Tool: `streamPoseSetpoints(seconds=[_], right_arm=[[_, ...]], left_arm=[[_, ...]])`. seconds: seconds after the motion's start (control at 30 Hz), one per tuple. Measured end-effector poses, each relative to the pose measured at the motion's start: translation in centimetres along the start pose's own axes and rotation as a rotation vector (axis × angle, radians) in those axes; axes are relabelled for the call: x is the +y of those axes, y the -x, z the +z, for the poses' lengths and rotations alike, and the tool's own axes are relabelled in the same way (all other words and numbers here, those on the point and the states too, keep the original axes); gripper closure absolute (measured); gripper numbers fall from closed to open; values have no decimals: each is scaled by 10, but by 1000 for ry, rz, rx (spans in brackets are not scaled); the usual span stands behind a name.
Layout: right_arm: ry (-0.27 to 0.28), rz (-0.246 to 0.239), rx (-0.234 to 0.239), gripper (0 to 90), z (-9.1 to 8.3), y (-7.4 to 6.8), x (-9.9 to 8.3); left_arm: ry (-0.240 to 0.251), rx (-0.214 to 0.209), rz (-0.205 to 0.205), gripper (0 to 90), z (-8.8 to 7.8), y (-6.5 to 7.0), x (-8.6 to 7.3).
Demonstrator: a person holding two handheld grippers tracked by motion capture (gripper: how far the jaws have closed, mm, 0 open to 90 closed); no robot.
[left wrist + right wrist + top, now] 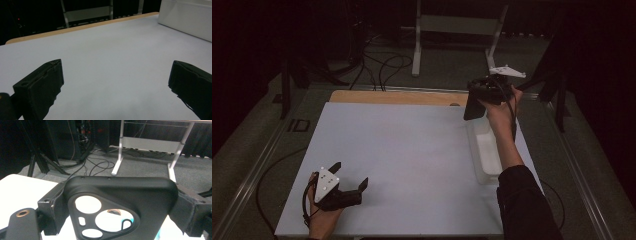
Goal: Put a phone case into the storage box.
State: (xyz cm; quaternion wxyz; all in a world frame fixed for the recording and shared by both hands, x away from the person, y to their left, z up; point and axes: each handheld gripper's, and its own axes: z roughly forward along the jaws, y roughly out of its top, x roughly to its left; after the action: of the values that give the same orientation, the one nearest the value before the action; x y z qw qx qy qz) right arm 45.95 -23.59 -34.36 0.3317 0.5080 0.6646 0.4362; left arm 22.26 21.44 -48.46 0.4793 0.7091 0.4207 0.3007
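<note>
Jaws of the right gripper (479,97) are clamping a black phone case (120,205) by its two long edges, the camera cut-outs facing the gripper's own camera in the right gripper view. In the high view the case (473,106) is hanging in the air over the far end of a white bin (486,150) that is sitting along the right side of the desk (402,150); the person's right hand (502,107) is holding it raised, not touching the bin. Jaws of the left gripper (349,177) are standing wide apart and gripping nothing, resting low over the near left part of the desk, well apart from the bin.

Judging from this, the pick-up is done: the case is off any surface and firmly held. Whether it is being lifted out of the bin or carried toward it cannot be told. What is left is bringing the case to its resting place and releasing it. The left gripper is waiting, with the bare desk sheet and the bin's side (185,20) lying ahead of it.
</note>
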Motion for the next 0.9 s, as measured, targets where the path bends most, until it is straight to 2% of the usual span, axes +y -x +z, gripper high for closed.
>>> streamPoseSetpoints(seconds=[0.43, 0.9], right_arm=[[-4, 32, -34, 134, -2, 14, -4], [-16, 40, -73, 134, -4, 28, -9]], left_arm=[[3, 2, -1, 2, 0, 0, 0], [8, 5, -2, 2, -1, 0, 0]])
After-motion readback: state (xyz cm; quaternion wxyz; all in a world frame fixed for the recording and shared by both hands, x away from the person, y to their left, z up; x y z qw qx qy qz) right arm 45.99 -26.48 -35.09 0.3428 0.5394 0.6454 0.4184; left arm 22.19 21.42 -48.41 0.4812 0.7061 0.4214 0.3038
